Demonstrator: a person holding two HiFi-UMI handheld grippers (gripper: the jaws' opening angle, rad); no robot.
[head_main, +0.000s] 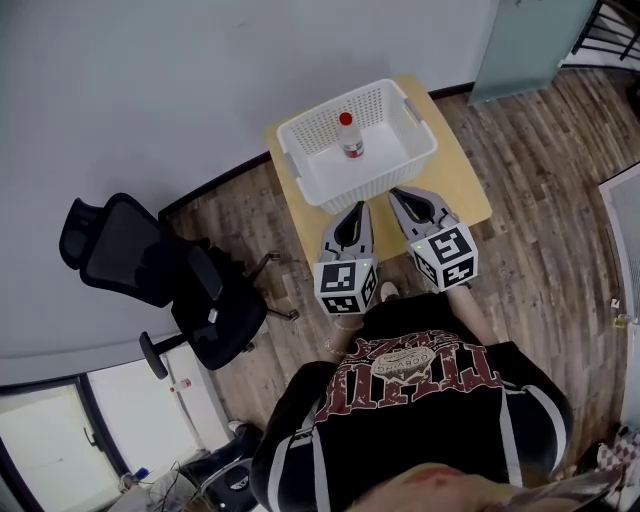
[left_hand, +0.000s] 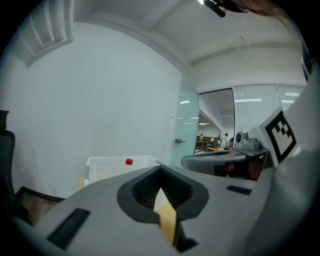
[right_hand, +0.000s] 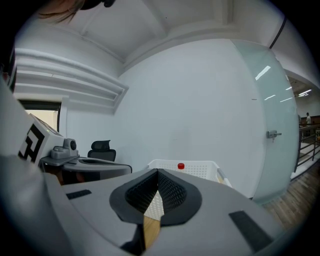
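Your left gripper (head_main: 357, 212) and right gripper (head_main: 402, 197) hover just short of the basket (head_main: 372, 188) holding the bottle (head_main: 350, 137), fingers together and empty; open them before any grab.

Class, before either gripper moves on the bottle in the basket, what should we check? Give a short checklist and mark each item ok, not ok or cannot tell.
1. Bottle stands upright in the basket: ok.
2. Its red cap is on: ok. Whether it is tight: cannot tell.
3. Left gripper holds nothing: ok, its jaws are together with nothing between them.
4. Right gripper holds nothing: ok, likewise.
5. Jaws are apart, ready to grasp: not ok, both grippers are shut.
6. Basket rests on the table: ok.
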